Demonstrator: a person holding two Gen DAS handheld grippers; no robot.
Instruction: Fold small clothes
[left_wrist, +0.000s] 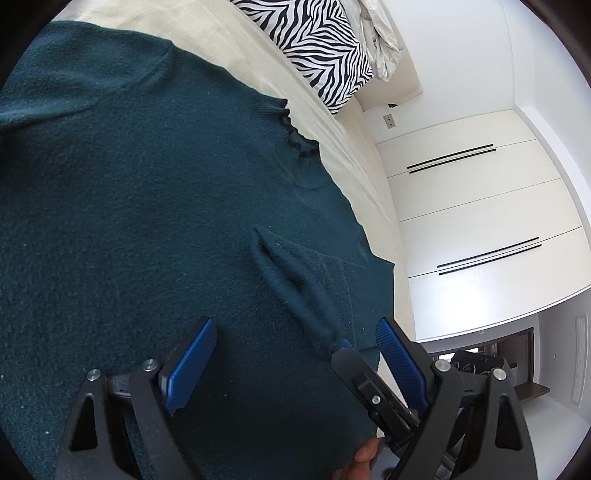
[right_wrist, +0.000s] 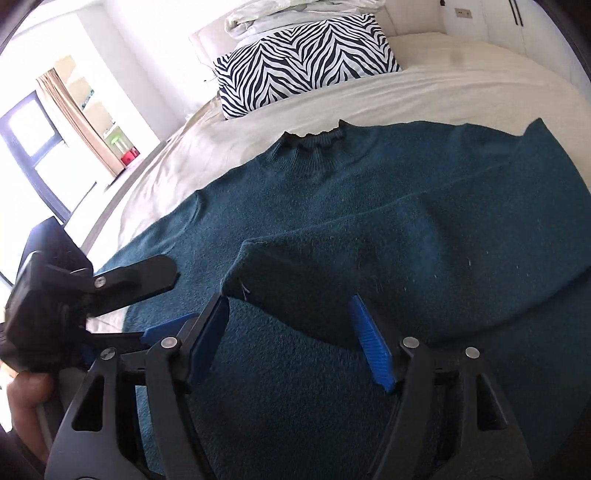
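A dark teal knit sweater (left_wrist: 147, 206) lies flat on a cream bed sheet (left_wrist: 229, 40), its ruffled collar (left_wrist: 295, 136) toward the pillow. In the right wrist view the sweater (right_wrist: 369, 192) has one sleeve (right_wrist: 332, 273) folded across its body, cuff near my right gripper. My left gripper (left_wrist: 295, 332) is open over the sweater, nothing between its blue pads. My right gripper (right_wrist: 288, 314) is open just above the folded sleeve's cuff. The right gripper's finger (left_wrist: 354, 365) shows in the left wrist view, and the left gripper (right_wrist: 122, 280) shows in the right wrist view.
A zebra-print pillow (right_wrist: 303, 59) lies at the head of the bed with rumpled white bedding (right_wrist: 295, 11) behind it. White wardrobe doors (left_wrist: 480, 206) stand beside the bed. A window with a curtain (right_wrist: 77, 110) is on the other side.
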